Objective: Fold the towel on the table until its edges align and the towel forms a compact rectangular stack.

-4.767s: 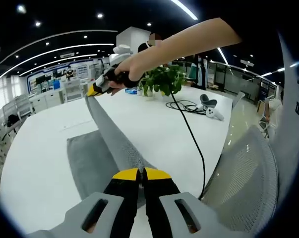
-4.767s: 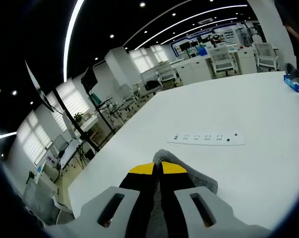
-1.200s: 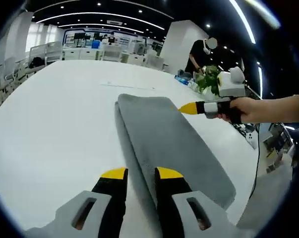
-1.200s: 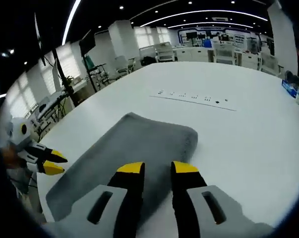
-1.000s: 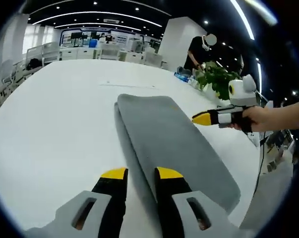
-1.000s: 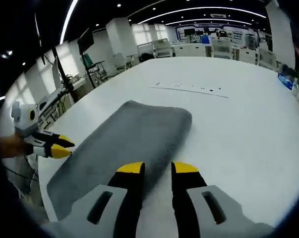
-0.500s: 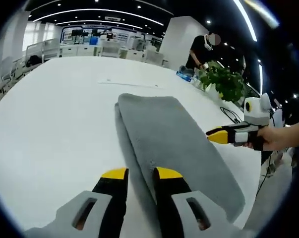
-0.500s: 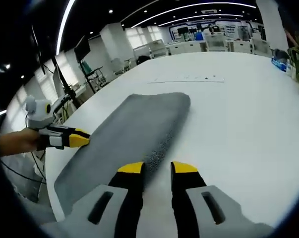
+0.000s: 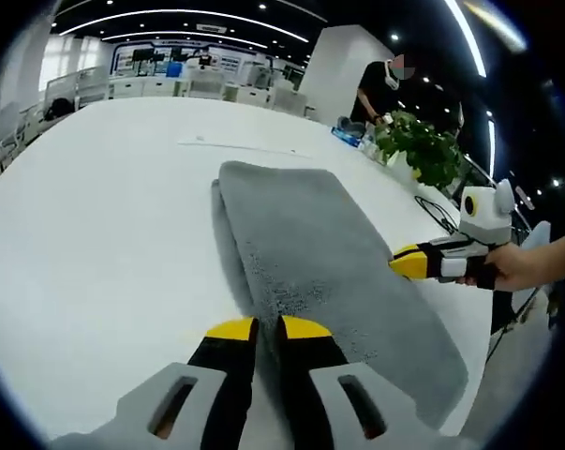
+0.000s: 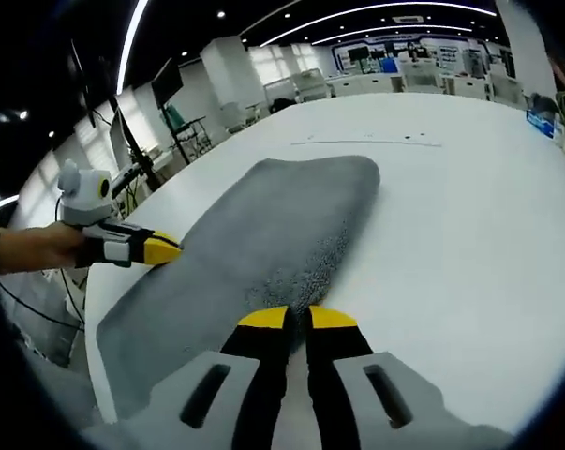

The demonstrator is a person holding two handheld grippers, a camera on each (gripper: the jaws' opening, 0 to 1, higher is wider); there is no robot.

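Observation:
A grey towel (image 9: 310, 234), folded into a long strip, lies on the white table (image 9: 95, 216). In the left gripper view my left gripper (image 9: 268, 325) is shut on the towel's near long edge, its yellow tips almost touching. My right gripper (image 9: 408, 265) comes in from the right at the opposite long edge, held by a hand. In the right gripper view the right gripper (image 10: 296, 317) is shut on the towel's (image 10: 254, 234) thick folded edge, and the left gripper (image 10: 160, 248) sits at the far edge on the left.
A white power strip (image 9: 235, 145) is set into the table (image 10: 469, 216) beyond the towel's far end. A potted plant (image 9: 423, 150), a blue box (image 9: 348, 134) and a black cable (image 9: 441, 211) are at the right, with a person (image 9: 380, 89) standing behind.
Both grippers stood open over the towel half a second ago; both have now dropped to its opposite long edges and shut on them. The towel has not shifted.

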